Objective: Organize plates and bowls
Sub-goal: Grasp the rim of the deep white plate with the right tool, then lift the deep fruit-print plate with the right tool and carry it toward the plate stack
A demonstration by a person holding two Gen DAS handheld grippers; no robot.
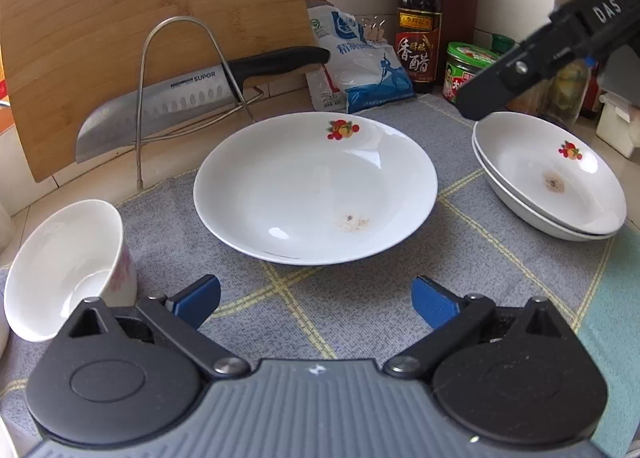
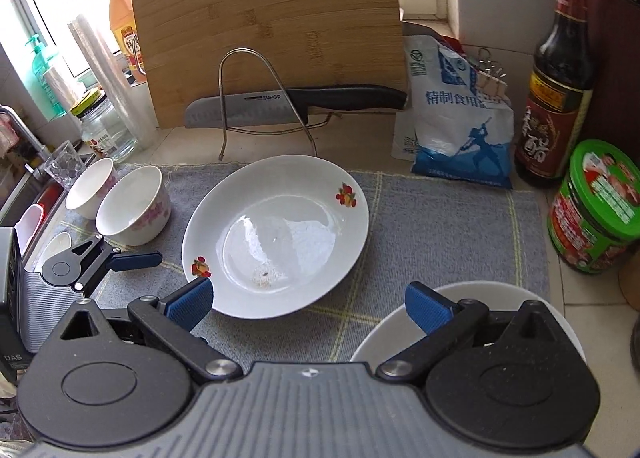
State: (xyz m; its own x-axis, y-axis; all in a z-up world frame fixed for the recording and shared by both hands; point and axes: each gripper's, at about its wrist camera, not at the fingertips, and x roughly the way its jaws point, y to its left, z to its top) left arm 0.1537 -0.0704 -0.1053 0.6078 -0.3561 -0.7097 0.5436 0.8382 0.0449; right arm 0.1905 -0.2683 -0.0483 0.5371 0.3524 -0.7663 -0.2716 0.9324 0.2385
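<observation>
From the left wrist camera we see our left gripper (image 1: pixel 316 304) held low over the grey woven cloth (image 1: pixel 360 298) with its yellow check lines, its blue ribbed pads spread wide and holding nothing. Straight ahead, just beyond the fingertips, lies a shallow white plate (image 1: pixel 316 188), glossy ceramic with a small fruit motif at its far rim and a brownish smear near its near side. To the left stands a white bowl (image 1: pixel 66 266) with a pink pattern on its wall. To the right two more white plates are nested as a stack (image 1: pixel 550 178), the top one stained in its centre. Our right gripper (image 1: pixel 532 70) reaches in from the upper right above that stack; in this view we cannot tell how its jaws stand. Behind, a steel knife (image 1: pixel 160 106) rests in a wire rack (image 1: pixel 176 70) against a bamboo cutting board (image 1: pixel 140 38).

From the right wrist camera we see the right gripper (image 2: pixel 308 304) hovering with its blue pads wide apart and empty. Its left pad sits over the near rim of the plate (image 2: pixel 280 234), its right pad over the rim of the stack (image 2: pixel 380 338) below. Two pink-patterned bowls (image 2: pixel 132 210) stand side by side at the left of the cloth (image 2: pixel 440 226). The left gripper (image 2: pixel 136 260) shows at the left edge, near them. A dark vinegar bottle (image 2: pixel 556 98) and a green-lidded jar (image 2: pixel 596 210) stand at the right.
</observation>
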